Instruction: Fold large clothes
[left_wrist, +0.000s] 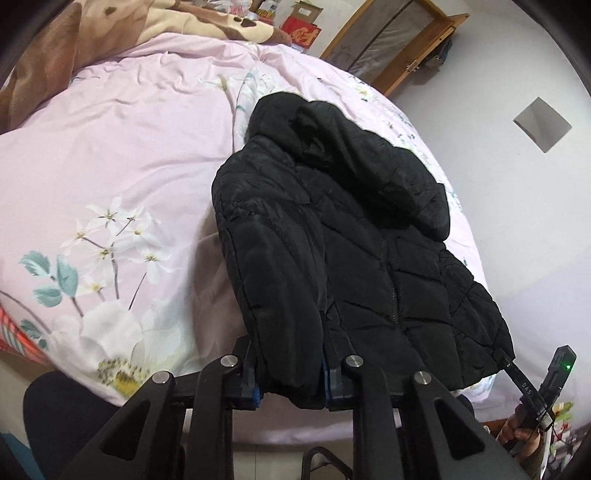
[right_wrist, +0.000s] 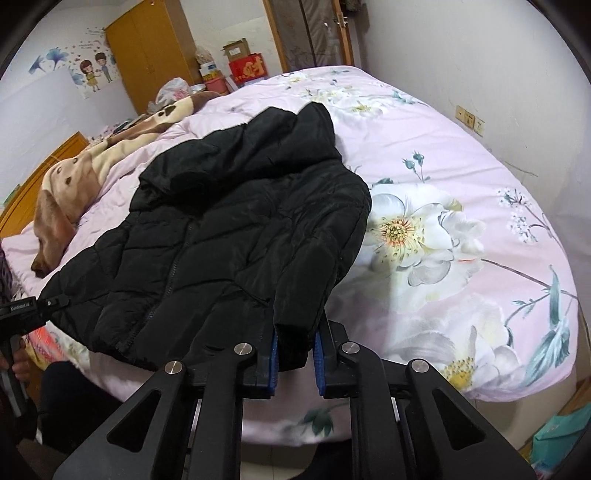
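A black quilted hooded jacket lies front up on the pink floral bed cover, hood toward the far side, hem at the near edge. My left gripper is shut on the cuff of the jacket's left-hand sleeve. My right gripper is shut on the cuff of the other sleeve, folded over the jacket body. The right gripper also shows in the left wrist view at the jacket's hem corner. The left gripper shows at the left edge of the right wrist view.
A brown and cream blanket lies at the bed's head end. A wooden wardrobe, boxes and a red package stand beyond the bed. A door frame and white wall are close to the bed.
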